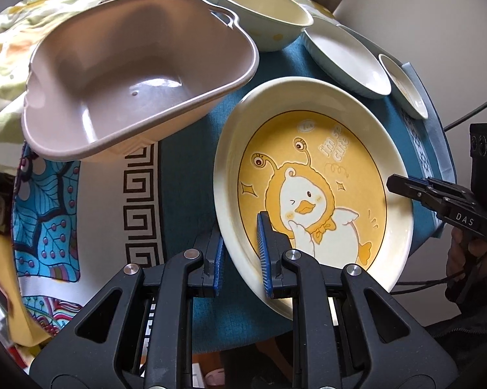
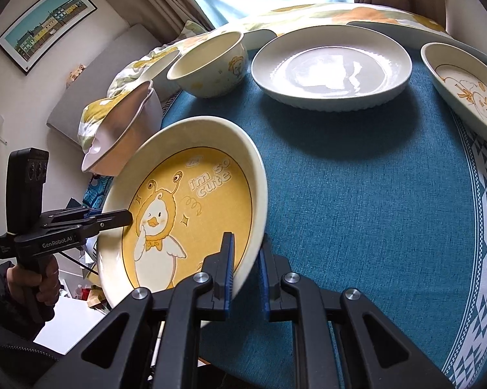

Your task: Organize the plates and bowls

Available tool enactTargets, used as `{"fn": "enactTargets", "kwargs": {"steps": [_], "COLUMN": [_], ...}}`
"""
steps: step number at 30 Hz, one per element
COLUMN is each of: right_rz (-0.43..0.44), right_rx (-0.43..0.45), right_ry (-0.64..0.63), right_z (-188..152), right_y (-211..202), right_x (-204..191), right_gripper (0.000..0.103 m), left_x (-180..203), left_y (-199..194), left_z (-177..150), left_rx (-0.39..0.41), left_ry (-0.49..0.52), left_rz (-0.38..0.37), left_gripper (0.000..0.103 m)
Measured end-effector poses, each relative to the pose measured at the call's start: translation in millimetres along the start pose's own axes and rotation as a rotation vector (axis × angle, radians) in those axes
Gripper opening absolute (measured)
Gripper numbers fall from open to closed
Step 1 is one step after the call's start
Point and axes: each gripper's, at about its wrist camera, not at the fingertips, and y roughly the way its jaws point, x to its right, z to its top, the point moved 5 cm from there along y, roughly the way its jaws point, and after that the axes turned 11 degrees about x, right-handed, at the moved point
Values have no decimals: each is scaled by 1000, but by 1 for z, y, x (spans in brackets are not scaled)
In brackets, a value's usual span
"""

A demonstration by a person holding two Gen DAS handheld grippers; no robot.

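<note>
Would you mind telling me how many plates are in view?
3 plates: the duck plate gripped on opposite rims by both hand-held grippers, a plain white plate at the back, and a small duck plate far right. Others may be hidden.

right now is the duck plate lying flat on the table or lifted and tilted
Lifted and tilted. The duck plate is gripped at opposite rims by the left gripper and right gripper, one edge raised above the blue tablecloth.
</note>
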Motion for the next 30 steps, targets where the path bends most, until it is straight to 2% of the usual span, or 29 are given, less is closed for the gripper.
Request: {"fn": "enactTargets", "kwargs": {"steps": [4,8,13,16,17,18,19,20,21,22,27,30], "right_rz": [-18,-42,-61,-59,-56,-56,-54,-51,-56,-65,-83,-97], "right_rx": [-3,-13,-5,4,7,9,10,11,14,18,27,58], "right_ry": [-1,-1,1,6,10,15,19,21,21,22,31,26], "right_z": [-1,1,0,-1,-1,-2,-2,-3,-4,-4,-1,10], "right_y": [0,4,4,5,5,5,6,6,6,5,-9,-34], "right_x": [-2,-7,-8,-9,-10,-10,-10,-10,-10,-9,-8,-12], "right_gripper": [13,13,13,16,18,28,45,53,61,62,62,62], "left_x": [1,15,13,11,10,11,11,13,13,14,14,20], "left_y": [-1,8,10,10,10,9,8,7,5,3,-2,-24], "left_z": [2,10,13,12,12,12,12,12,13,13,7,10], "left_rx": [-2,-7,-31,-36,-37,-35,-31,-25,-10,8,-19,2], "left_ry": [-6,29,-12,-24,-19,-13,-6,-1,3,4,-9,-17], "left_rz": [-8,25,12,21,25,30,38,52,69,68,78,82], "left_gripper": [15,15,15,20,23,32,42,69,82,82,82,82]}}
